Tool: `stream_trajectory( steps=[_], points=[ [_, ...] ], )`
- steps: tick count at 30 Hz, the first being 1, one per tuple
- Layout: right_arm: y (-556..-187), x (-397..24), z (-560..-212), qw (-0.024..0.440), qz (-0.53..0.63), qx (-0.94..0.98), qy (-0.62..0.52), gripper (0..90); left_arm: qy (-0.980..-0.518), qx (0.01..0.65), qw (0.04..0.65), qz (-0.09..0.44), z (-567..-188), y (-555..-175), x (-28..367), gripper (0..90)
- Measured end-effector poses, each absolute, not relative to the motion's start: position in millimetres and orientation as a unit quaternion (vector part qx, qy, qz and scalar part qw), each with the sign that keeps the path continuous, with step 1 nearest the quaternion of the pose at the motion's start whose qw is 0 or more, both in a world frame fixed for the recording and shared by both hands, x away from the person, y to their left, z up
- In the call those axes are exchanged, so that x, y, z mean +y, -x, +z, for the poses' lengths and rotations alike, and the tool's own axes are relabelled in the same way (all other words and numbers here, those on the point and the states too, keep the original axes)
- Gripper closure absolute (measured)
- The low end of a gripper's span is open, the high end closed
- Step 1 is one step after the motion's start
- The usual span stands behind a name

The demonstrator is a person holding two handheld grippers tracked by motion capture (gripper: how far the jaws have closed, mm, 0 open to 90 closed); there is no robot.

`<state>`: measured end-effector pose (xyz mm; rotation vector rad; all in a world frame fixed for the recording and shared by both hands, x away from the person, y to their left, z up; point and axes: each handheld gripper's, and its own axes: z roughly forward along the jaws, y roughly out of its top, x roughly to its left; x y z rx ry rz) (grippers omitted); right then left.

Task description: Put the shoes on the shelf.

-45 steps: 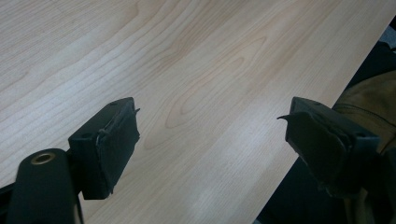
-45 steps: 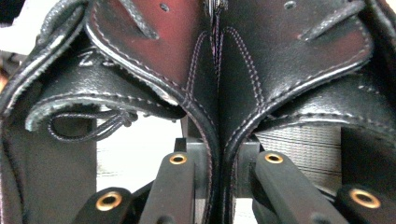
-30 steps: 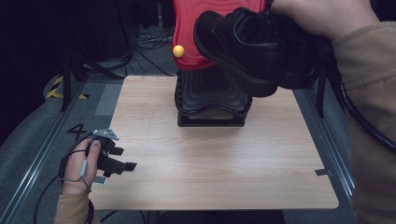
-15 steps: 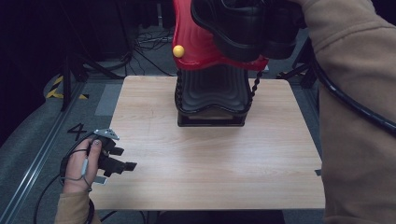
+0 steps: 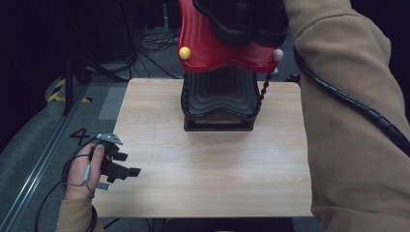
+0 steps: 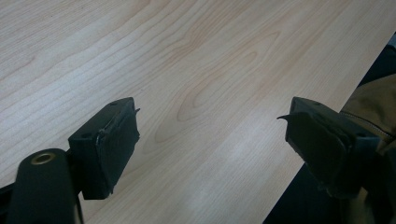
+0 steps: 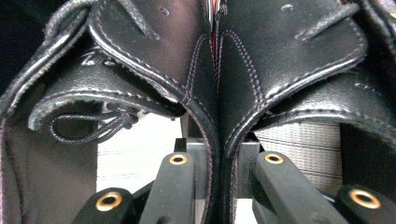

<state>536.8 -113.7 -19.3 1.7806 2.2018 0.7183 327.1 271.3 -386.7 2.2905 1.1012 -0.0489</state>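
Right gripper (image 7: 217, 158) pinches two shoes (image 7: 261, 70) together above the rack (image 5: 220, 96) at the tabletop's (image 5: 208, 169) far edge; left gripper (image 5: 118, 164), jaws spread, rests at its near-left corner

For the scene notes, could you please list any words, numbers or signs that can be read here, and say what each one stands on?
"4": a dark numeral on the grey floor left of the wooden table.
The black shoes, the red and black rack and the table carry no readable text.

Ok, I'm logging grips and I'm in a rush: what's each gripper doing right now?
Left gripper: open, holding nothing, low over the table.
Right gripper: shut on the pair of black shoes.
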Motion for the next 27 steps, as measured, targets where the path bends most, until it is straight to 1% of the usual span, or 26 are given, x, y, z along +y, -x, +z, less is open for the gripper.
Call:
stream_trajectory(
  steps=[7,16,20,27],
  points=[
    [-551,-113,-28,0.132,0.264,0.734,-0.612,82.2,-0.858,0.416,0.301,-0.015,-385,-326,274,16.6],
    [-564,-111,-44,0.134,0.277,0.725,-0.616,82.1,-0.858,0.417,0.298,-0.019,-387,-327,274,16.7],
    [-567,-110,-50,0.158,0.288,0.721,-0.61,82.1,-0.859,0.417,0.297,-0.021,-388,-327,273,16.6],
    [-571,-104,-56,0.163,0.291,0.714,-0.615,82.0,-0.86,0.416,0.295,-0.022,-389,-328,273,16.7]
  ],
)
